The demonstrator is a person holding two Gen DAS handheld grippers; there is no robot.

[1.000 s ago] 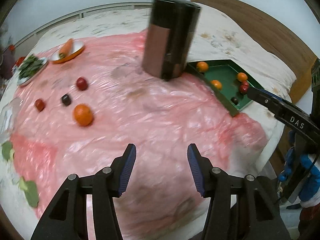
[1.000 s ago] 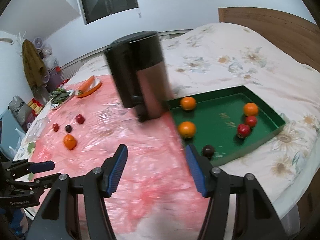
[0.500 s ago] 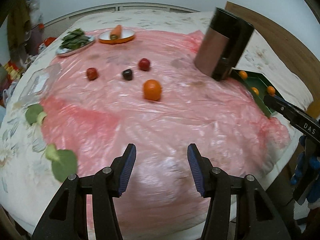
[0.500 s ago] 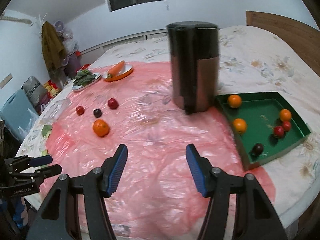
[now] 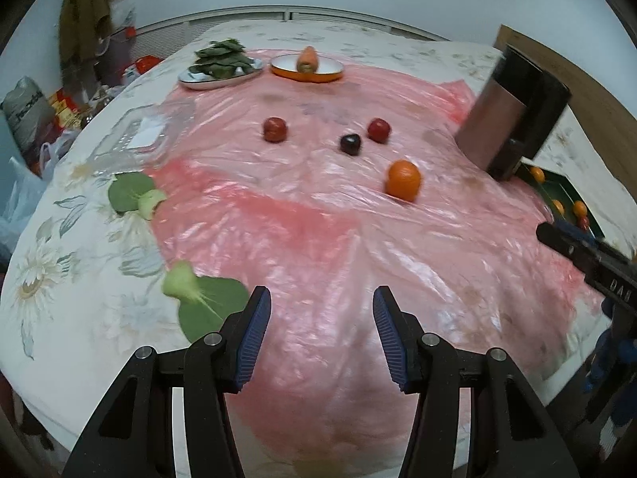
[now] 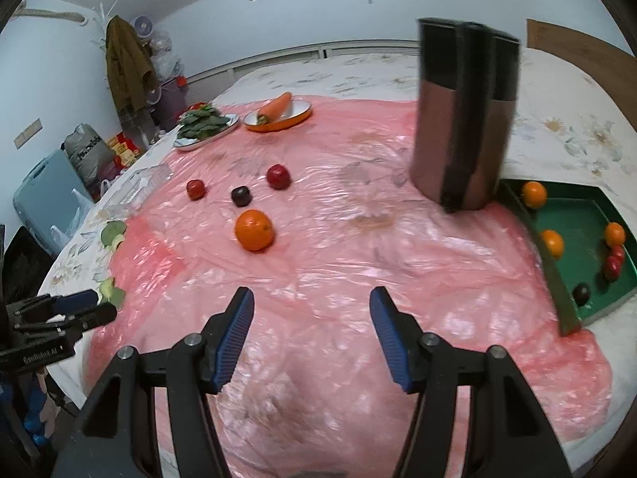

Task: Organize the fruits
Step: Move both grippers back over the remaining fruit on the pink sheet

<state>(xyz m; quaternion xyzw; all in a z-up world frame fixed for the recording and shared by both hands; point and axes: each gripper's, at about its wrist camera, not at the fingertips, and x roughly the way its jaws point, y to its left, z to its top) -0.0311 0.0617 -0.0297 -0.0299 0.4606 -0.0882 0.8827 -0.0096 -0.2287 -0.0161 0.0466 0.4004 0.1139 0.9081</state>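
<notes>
On the pink plastic sheet (image 5: 318, 239) lie an orange (image 5: 403, 180), a dark plum (image 5: 350, 144) and two red fruits (image 5: 274, 129) (image 5: 378, 130). The right wrist view shows the same orange (image 6: 254, 230), plum (image 6: 241, 195) and red fruits (image 6: 196, 189) (image 6: 278, 176). A green tray (image 6: 573, 219) at the right holds several oranges, red fruits and a plum. My left gripper (image 5: 321, 324) is open and empty over the sheet's near part. My right gripper (image 6: 311, 326) is open and empty too, well short of the fruit.
A tall dark and copper canister (image 6: 462, 119) stands beside the tray. At the far edge sit a plate of greens (image 5: 221, 67) and an orange dish with a carrot (image 5: 306, 65). Loose green leaves (image 5: 207, 302) and a clear plastic box (image 5: 139, 135) lie left.
Both views have swung left: the canister and tray slid to the right, and the loose fruit, the plates and the leaves came toward the middle. Both grippers stayed open at the same width.
</notes>
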